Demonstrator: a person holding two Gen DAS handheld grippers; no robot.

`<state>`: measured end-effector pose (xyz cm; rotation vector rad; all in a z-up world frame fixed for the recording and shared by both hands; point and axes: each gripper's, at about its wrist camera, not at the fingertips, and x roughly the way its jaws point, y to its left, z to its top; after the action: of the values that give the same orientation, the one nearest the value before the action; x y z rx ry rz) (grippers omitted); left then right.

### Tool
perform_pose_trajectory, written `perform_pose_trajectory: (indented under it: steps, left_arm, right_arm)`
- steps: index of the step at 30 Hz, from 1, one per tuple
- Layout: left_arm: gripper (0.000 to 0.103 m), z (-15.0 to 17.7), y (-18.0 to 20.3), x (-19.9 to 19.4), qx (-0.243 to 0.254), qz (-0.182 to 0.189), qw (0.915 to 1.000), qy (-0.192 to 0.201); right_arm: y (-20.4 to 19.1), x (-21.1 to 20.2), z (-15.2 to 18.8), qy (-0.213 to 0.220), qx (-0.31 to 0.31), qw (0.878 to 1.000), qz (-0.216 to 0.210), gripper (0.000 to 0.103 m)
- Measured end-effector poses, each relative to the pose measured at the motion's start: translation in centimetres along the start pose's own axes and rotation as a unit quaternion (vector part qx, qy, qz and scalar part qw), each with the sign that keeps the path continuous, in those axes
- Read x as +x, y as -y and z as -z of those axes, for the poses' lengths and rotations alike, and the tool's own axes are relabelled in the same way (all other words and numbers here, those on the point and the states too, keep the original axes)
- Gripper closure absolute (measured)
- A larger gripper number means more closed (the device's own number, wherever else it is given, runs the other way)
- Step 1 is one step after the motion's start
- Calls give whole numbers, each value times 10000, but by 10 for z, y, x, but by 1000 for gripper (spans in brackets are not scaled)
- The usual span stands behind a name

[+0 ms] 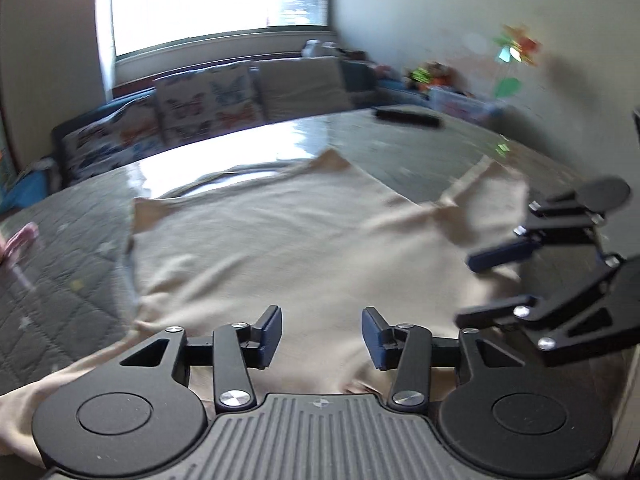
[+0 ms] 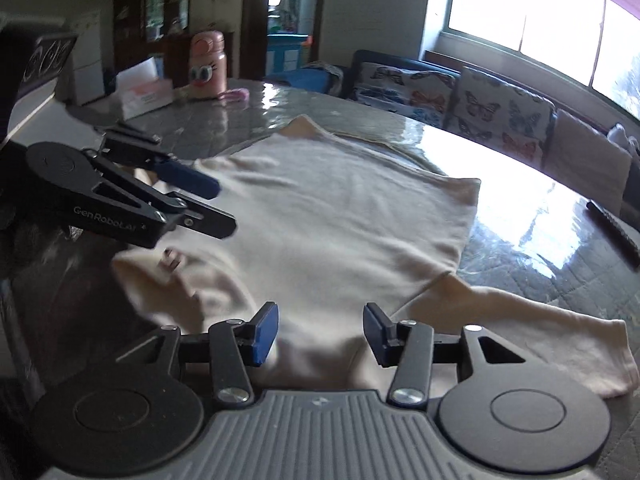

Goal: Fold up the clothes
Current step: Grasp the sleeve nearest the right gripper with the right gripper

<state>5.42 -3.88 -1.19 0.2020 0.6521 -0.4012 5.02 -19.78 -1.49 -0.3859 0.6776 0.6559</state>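
Blurred wall decoration [image 1: 514,50], perhaps flowers

Home living room — butterfly-cushioned sofa [image 2: 460,96]

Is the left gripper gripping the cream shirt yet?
Apart. In the left wrist view the left gripper has its jaws open with nothing between the pads; the cream shirt lies flat on the table beyond them.

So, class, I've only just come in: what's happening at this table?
A person holds a two-finger gripper in each hand over a cream long-sleeved top spread on the glossy table. Both the left gripper and the right gripper are open and hold nothing. One sleeve lies stretched out to the side. No fold is visible yet.
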Motion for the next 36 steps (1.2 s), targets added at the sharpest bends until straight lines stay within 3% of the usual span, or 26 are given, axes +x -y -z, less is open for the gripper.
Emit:
perform_pose_trajectory:
  steps: [3,7,9,17,27,36]
  left_arm:
    - [51,7,13,-1,304,-4,9995,-28]
    - [51,0,14,-3,289,-25,9996,60]
    - [51,-3,14,-5,282,-36,9995,105]
    - [51,-18,25,4,294,31,9994,168]
    - [51,-19,50,25,377,375,9986,-7]
    - [49,-14,59,29,502,519,9974,-83]
  right_arm:
    - [-4,-10,7,55,-54,9999,119,55]
    - [9,-26,4,273,361,9989,69,56]
    - [19,-29,4,360,551,9974,287,56]
    - [35,-16,25,31,748,9960,483,57]
    - [113,-35,37,289,1881,9739,1233,56]
    - [173,-13,61,67,2265,9553,1899,57]
